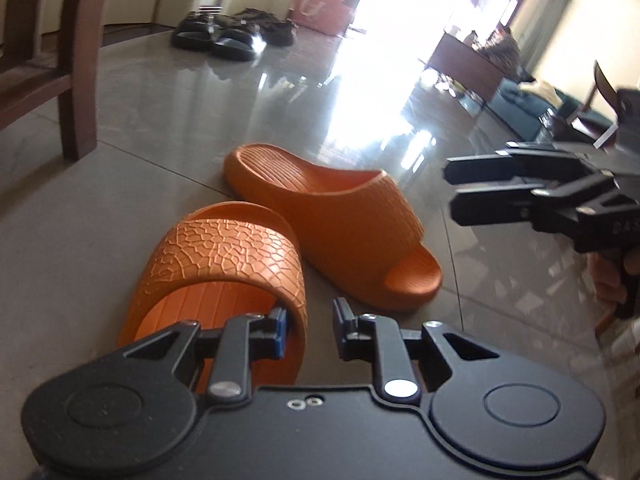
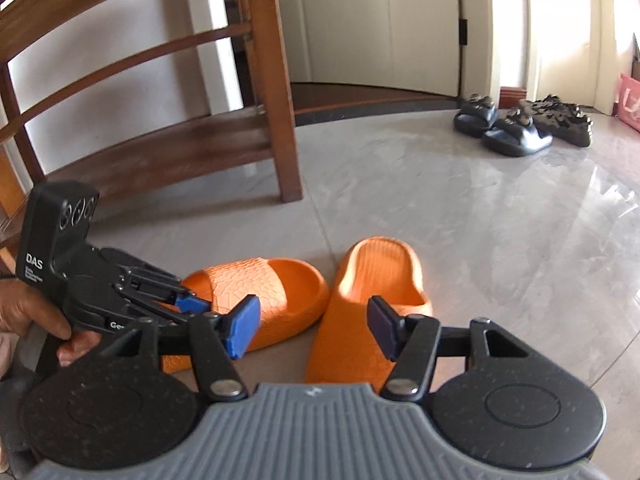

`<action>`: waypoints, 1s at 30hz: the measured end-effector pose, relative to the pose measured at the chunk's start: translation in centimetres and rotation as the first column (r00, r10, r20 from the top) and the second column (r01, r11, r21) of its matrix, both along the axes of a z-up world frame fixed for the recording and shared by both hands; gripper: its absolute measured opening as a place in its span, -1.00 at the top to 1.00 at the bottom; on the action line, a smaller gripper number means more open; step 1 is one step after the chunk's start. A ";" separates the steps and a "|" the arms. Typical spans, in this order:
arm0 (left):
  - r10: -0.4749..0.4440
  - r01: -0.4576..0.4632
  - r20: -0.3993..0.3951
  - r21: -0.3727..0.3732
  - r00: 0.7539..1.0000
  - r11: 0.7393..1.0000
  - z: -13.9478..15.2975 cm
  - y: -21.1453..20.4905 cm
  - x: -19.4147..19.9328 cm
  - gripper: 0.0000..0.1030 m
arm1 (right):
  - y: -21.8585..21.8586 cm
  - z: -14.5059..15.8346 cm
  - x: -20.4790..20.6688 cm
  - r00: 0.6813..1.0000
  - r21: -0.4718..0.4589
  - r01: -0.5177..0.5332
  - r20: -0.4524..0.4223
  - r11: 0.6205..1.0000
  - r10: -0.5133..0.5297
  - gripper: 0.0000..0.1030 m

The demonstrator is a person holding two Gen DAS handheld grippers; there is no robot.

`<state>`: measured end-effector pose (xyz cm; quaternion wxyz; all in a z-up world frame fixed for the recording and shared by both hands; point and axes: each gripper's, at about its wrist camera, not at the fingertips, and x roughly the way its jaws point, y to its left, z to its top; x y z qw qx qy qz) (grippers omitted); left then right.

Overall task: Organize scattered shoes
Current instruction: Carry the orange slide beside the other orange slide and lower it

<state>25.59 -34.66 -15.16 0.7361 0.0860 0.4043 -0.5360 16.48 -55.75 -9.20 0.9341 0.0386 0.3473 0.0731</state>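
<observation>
The left claw (image 1: 308,330) is held apart, nothing clamped, at the nearer orange slipper (image 1: 224,256), its blue-padded finger seen at the slipper's opening; the right claw (image 2: 312,326) is likewise spread wide and empty above the pair; the second orange slipper (image 1: 340,216) is set just beside the first on the grey floor (image 2: 500,220); a wooden rack (image 2: 168,148) is seen further off; dark sandals (image 2: 504,128) are grouped well apart, near the doors.

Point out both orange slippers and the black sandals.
Near orange slipper (image 1: 224,252), left wrist view, on its textured strap.
Far orange slipper (image 1: 352,216), left wrist view, on its strap.
Black sandals (image 2: 516,132), right wrist view, on the nearest sandal's strap.
</observation>
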 end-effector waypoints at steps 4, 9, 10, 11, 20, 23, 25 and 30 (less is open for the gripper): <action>-0.076 0.076 0.020 0.027 0.997 0.997 0.5 0.3 -0.6 0.63 | 0.3 -0.7 -0.5 1.000 -0.008 -0.005 -0.019 1.000 0.005 -0.22; -0.083 0.082 0.016 0.036 0.996 0.996 0.8 0.5 -0.5 0.62 | 0.4 -1.3 -1.2 0.999 -0.022 0.000 -0.042 1.000 -0.001 -0.22; -0.059 0.060 -0.005 0.025 0.998 0.998 0.7 0.7 -0.1 0.62 | 0.4 -1.4 -1.4 0.999 -0.024 0.000 -0.046 1.000 -0.002 -0.22; -0.028 0.028 -0.031 0.014 0.999 1.000 0.6 0.9 0.3 0.54 | 0.4 -1.5 -1.6 0.999 -0.027 0.002 -0.050 1.000 -0.004 -0.22; 0.314 -0.334 -0.278 -0.024 0.908 0.942 -1.2 1.1 3.7 0.39 | -0.5 -1.5 -3.4 0.997 0.004 0.070 -0.044 0.998 -0.069 -0.23; 0.345 -0.377 -0.306 -0.049 0.887 0.925 -1.7 0.6 4.1 0.64 | -0.8 -1.6 -4.0 0.995 0.019 0.093 -0.041 0.995 -0.092 -0.22; 0.308 -0.329 -0.238 -0.054 0.921 0.943 -1.4 0.0 3.9 0.67 | -1.0 -1.6 -4.3 0.993 0.028 0.109 -0.039 0.994 -0.108 -0.22; 0.060 -0.060 -0.016 -0.014 0.998 0.998 0.7 -1.2 2.6 0.79 | -1.8 -1.7 -5.4 0.987 0.052 0.155 -0.041 0.987 -0.153 -0.21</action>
